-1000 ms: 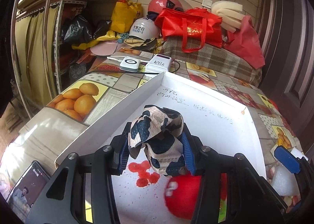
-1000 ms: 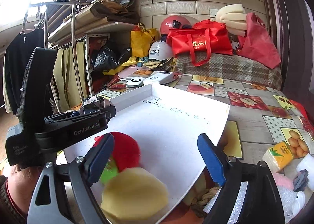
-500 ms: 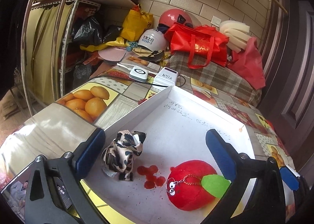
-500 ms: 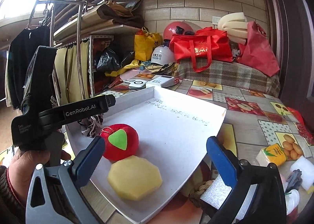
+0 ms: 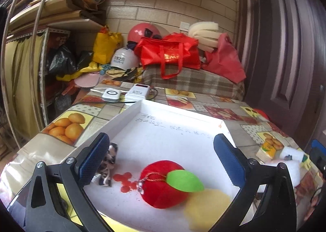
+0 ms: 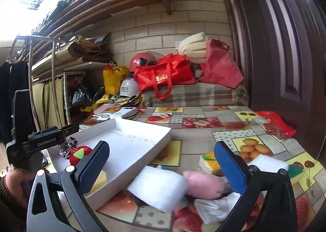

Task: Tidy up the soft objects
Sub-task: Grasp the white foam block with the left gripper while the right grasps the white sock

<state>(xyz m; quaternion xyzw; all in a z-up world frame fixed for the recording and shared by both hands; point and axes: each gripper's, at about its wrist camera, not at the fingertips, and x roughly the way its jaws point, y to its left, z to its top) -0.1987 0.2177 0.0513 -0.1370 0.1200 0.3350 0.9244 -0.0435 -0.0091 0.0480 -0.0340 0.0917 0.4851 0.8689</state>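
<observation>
A white tray (image 5: 179, 122) lies on the fruit-pattern table. In it are a cow-print cloth (image 5: 109, 160), a red plush apple (image 5: 165, 185) with a green leaf, and a yellow sponge (image 5: 205, 209). My left gripper (image 5: 161, 160) is open and empty above the tray's near end. My right gripper (image 6: 161, 166) is open and empty over loose soft things right of the tray (image 6: 130, 142): a white foam block (image 6: 156, 187), a pink plush (image 6: 203, 185) and a yellow sponge (image 6: 209, 162). The apple (image 6: 78, 154) and cloth (image 6: 68, 146) also show there.
Two white devices (image 5: 126, 93) with a cable lie beyond the tray. Red bags (image 5: 171, 55), helmets and foam rolls pile on a plaid cover at the back. A white sponge with green backing (image 6: 273, 164) lies at the right. A shelf rack (image 5: 40, 65) stands left.
My left gripper opened and let the cow-print cloth drop in the tray, then drew back. My right gripper swung right, away from the tray, to the loose pile.
</observation>
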